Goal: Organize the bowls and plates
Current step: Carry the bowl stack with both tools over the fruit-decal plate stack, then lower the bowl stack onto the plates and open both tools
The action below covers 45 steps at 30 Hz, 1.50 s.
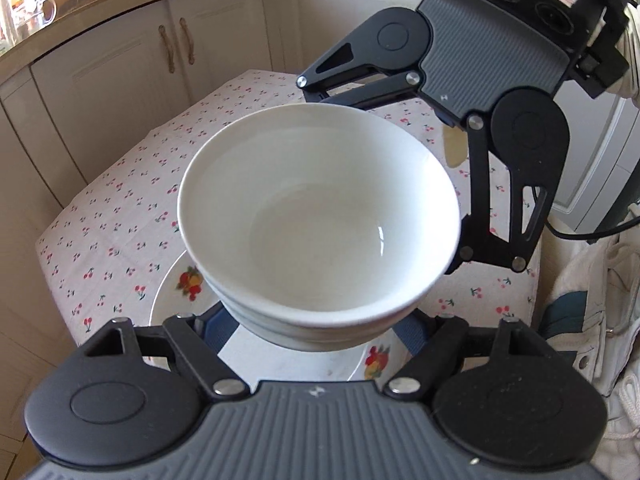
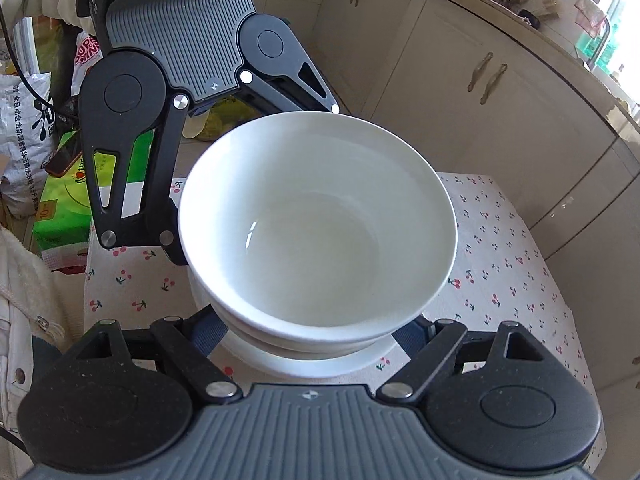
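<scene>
A stack of white bowls [image 1: 320, 220] fills the middle of both views [image 2: 316, 232]. It sits above a white plate with fruit prints [image 1: 176, 292], seen as a plain white rim in the right wrist view [image 2: 320, 364]. My left gripper [image 1: 316, 320] has its blue-padded fingers spread on either side of the stack's base. My right gripper [image 2: 312, 320] does the same from the opposite side. Each gripper shows in the other's view behind the bowls. The fingertips are hidden under the bowls, so contact is unclear.
The plate rests on a small table with a cherry-print cloth [image 1: 116, 216]. Beige cabinets [image 1: 120, 80] stand behind it. A green box [image 2: 68, 208] and bags [image 2: 24, 120] lie beside the table.
</scene>
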Motion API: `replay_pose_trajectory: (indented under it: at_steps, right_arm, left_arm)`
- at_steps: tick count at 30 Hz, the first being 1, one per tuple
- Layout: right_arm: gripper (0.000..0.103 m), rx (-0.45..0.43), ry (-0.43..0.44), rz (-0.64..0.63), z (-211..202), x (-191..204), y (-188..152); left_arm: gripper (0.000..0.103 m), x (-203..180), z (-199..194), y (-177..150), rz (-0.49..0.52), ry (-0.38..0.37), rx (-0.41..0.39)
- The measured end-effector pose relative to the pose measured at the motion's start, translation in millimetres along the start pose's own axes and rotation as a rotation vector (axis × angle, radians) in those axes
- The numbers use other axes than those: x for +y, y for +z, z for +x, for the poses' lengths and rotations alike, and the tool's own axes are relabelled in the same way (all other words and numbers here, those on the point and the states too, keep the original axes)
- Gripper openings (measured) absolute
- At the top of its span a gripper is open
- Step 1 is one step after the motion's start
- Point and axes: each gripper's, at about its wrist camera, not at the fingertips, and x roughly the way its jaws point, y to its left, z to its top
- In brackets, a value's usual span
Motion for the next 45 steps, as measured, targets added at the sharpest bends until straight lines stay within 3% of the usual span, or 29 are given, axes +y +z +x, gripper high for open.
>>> replay_pose_trajectory:
  at_steps: [7,28,31,34,37,45]
  right_arm:
    - [0.089,0.028,0.051,0.009,30.8,-8.6,10.2]
    - [0.089,0.044,0.061,0.076,47.2,-22.2,7.3]
    - [0.092,0.035,0.051,0.083,45.2,-20.4,6.1]
    - [0.103,-0.002,0.041,0.106,35.4,-17.9,4.4]
    - [0.103,-0.021,0.0,0.116,24.0,-13.1,3.4]
    - [0.103,0.019,-0.165,0.261,-0.8,19.0,-13.4]
  left_arm:
    - [0.082,18.2,4.2,-18.2,-0.053,-0.015,0.022]
    - [0.082,28.8,4.2,-30.6,-0.097,-0.026,-0.002]
    - [0.083,24.6,1.0,-33.7,-0.107,0.0,-0.015]
    - [0.091,22.4,-7.9,-37.4,-0.14,0.034,-0.046]
    - [0.096,17.7,-21.3,-42.7,-0.178,0.081,-0.077]
    - [0.102,-31.1,-53.7,-55.2,-0.222,0.302,-0.155]
